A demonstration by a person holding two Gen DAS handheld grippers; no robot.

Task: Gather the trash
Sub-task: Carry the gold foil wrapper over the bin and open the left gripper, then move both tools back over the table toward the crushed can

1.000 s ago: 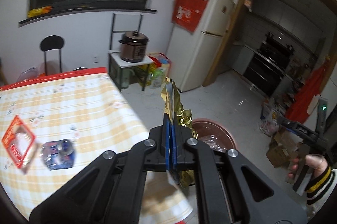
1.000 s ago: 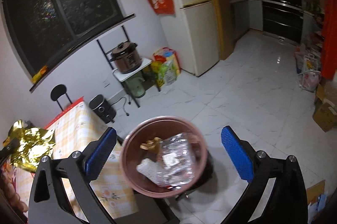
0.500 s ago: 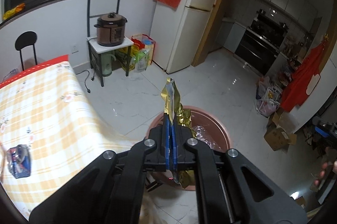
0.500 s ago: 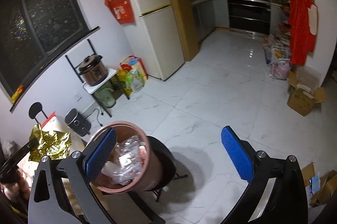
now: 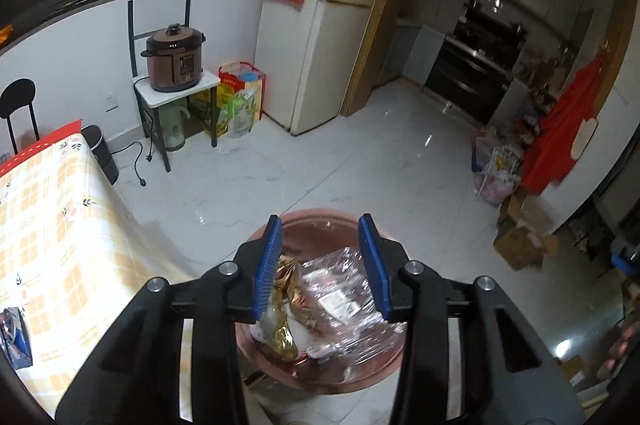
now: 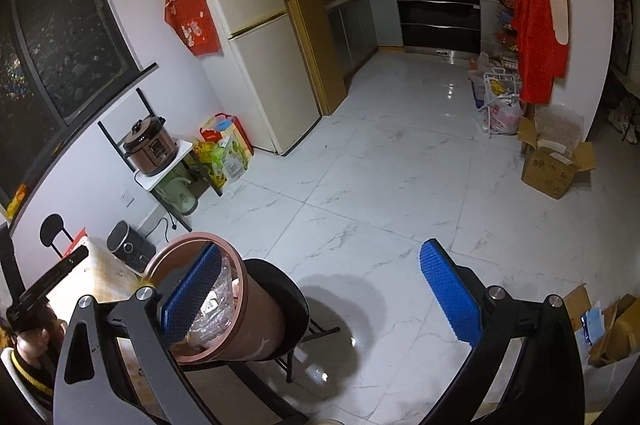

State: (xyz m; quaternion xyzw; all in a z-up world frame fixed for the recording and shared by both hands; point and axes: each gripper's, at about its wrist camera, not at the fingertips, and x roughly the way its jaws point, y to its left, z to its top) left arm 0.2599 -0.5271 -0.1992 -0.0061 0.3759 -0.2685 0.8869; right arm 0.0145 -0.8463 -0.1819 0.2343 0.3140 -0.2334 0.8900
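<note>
Left wrist: gold wrapper below opening left hand-held gripper.

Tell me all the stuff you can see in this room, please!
Bin: one, pinkish brown, on a black stool beside the table.
Gold wrapper: one, shiny gold, dropping into the bin by the left pad.
Clear plastic wrap: a crumpled heap, see-through, in the bin.
Table: one, yellow checked cloth, left side.
Blue packet: one, on the table's near edge.
Pressure cooker: one, brown, on a small white stand.
Fridge: one, cream, red cloth hung on it.
Oven: one, black, in the kitchen.
Cardboard box: one open, brown, on the floor, right.
Left gripper: jaws have just been opening, wrapper released between them.
Right gripper: open, empty.
</note>
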